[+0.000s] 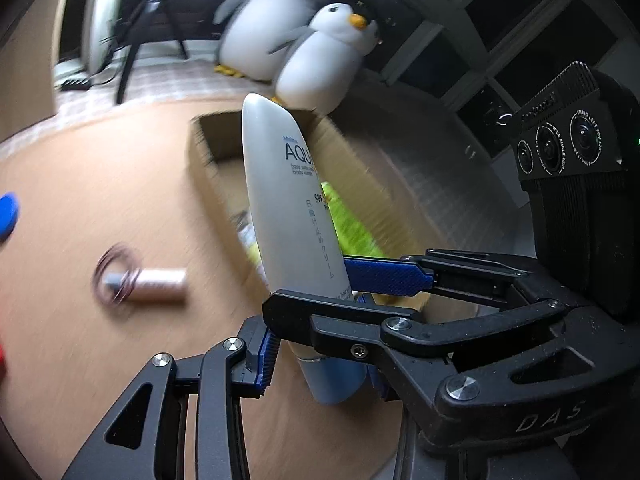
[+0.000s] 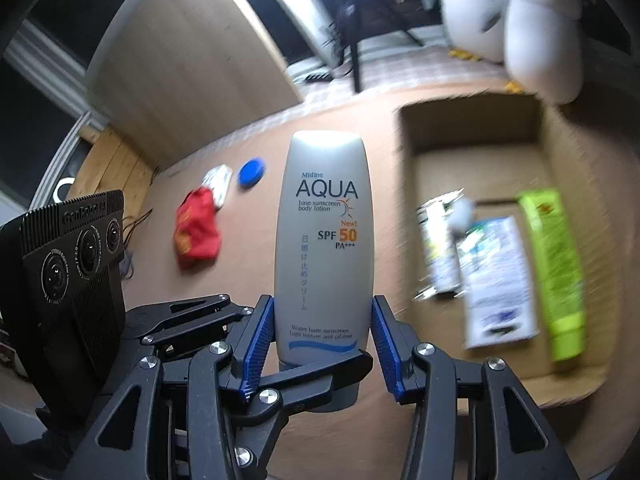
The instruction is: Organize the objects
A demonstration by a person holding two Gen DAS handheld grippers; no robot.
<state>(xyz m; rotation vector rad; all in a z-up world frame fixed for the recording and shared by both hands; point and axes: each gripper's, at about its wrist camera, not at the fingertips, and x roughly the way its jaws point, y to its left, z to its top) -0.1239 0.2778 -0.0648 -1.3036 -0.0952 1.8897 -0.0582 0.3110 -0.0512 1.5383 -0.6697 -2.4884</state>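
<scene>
Both tools are gripping the same sunscreen tube (image 2: pixel 324 240), a pale grey one printed "AQUA" with "SPF 50", standing cap-down and tail-up in the middle of the right wrist view. The right hand-held gripper (image 2: pixel 323 336) is clamping it low on the body, its blue pads (image 2: pixel 256 344) pressing on either side of the tube just above the cap. The left hand-held gripper (image 1: pixel 316 312) is closing on the same tube from another angle; in the left wrist view the tube (image 1: pixel 292 208) is leaning up and to the left, with one blue pad (image 1: pixel 386 276) lying along its right side and the other at its lower left, near the blue-grey cap.

Behind the tube, an open cardboard box (image 2: pixel 408 136) is sitting on the brown tabletop (image 2: pixel 240 280), filling the right half of the right wrist view. Inside it a bright green tube (image 2: pixel 560 276) is lying along the right wall, with a white-and-blue packet (image 2: pixel 496 280) beside it and a smaller packet (image 2: pixel 440 248) to the left of that; all are blurred.

To the left of the held tube, a red pouch (image 2: pixel 198 232), a small white packet (image 2: pixel 218 184) and a blue disc (image 2: pixel 251 173) are lying on the tabletop. In the left wrist view a small blurred cylinder with a wire ring (image 1: pixel 140 278) is lying at left. Two plush penguins (image 1: pixel 320 56) are standing beyond the box.
</scene>
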